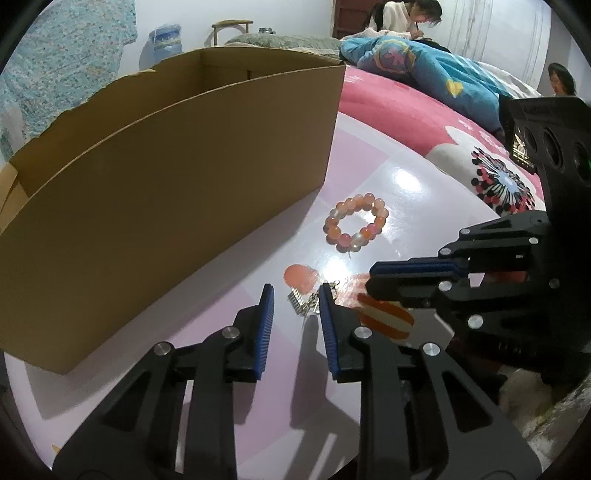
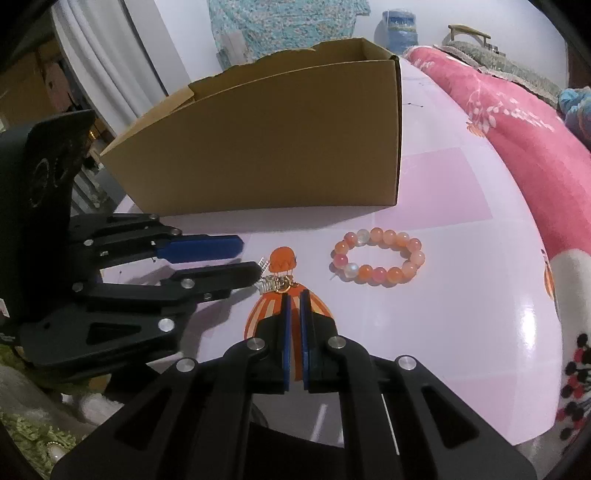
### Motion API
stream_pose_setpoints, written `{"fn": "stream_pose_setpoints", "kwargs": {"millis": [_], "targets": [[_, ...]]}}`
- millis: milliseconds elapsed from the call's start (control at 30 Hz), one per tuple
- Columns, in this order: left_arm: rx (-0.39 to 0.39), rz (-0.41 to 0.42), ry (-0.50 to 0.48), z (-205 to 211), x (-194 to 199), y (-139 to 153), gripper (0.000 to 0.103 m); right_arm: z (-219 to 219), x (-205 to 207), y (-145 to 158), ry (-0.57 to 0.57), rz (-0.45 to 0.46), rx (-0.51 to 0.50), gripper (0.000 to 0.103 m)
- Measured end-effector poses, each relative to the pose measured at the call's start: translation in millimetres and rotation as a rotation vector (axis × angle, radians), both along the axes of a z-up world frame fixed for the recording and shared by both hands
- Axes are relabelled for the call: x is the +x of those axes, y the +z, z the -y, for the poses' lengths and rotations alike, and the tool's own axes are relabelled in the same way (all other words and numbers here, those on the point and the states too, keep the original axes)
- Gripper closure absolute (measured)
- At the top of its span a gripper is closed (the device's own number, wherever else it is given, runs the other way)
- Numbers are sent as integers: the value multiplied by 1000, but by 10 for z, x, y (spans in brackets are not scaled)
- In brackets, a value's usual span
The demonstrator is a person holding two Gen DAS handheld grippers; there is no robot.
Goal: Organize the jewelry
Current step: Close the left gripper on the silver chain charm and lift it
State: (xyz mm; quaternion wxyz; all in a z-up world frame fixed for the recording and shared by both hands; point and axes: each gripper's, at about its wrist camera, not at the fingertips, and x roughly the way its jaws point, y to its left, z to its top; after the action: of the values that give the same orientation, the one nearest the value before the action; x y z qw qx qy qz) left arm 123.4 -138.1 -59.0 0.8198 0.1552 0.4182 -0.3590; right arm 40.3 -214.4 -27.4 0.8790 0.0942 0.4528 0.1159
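A small silver and gold jewelry piece [image 1: 306, 301] [image 2: 275, 284] lies on the glossy pink table [image 1: 369, 158] [image 2: 461, 295]. My left gripper [image 1: 296, 291] [image 2: 250, 258] is open around it: one finger touches the piece and the other pad stands clear. A bracelet of orange and pink beads [image 1: 334, 230] [image 2: 369, 271] lies flat just beyond, untouched. My right gripper [image 2: 294, 295] [image 1: 371, 277] is shut with nothing in it, its tips just short of the small piece. An open brown cardboard box [image 1: 166, 192] [image 2: 277, 155] stands behind both.
A pink blanket [image 2: 535, 140] and a blue quilt [image 1: 424, 70] lie on the bed past the table's far edge. One person [image 1: 406, 18] sits at the back and a second person [image 1: 561, 81] at the right. An orange striped print [image 2: 266, 314] marks the table under the grippers.
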Motion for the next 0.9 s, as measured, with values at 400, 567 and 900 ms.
{"fn": "stream_pose_setpoints", "kwargs": {"millis": [400,567,900], "targets": [[64,-8,-17,98,-9,-106,101,72,-10,-36,-14,4,29,98],[17,-6,6,0,-8,-24,102,102,-14,-15,-21,10,26,98],[-67,-60,163,-509,111,35,102,-25,32,-14,18,-15,27,76]]}}
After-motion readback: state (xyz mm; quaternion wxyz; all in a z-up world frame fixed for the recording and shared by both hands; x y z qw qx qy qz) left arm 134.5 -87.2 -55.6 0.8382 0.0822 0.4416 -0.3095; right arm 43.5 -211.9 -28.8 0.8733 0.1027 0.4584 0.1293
